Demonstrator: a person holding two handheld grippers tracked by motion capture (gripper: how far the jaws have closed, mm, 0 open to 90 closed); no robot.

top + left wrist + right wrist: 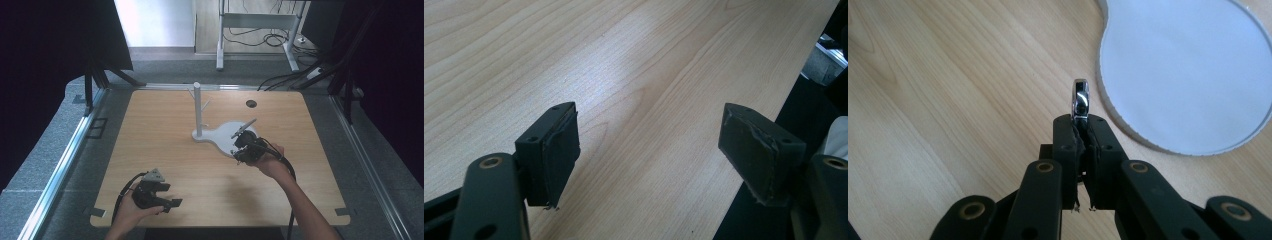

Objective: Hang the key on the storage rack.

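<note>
Left hand-held gripper (167, 196): jaws spread wide, held low, level.
Right hand-held gripper (243, 139): jaws pressed together, arm stretched forward.

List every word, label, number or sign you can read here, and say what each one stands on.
None: no readable text stands anywhere.
The white stand, its post, the wooden table, the shiny metal piece in the right gripper and the left gripper carry no lettering.
The grey plate on the left gripper in the high view is too small to tell whether it bears a mark.
</note>
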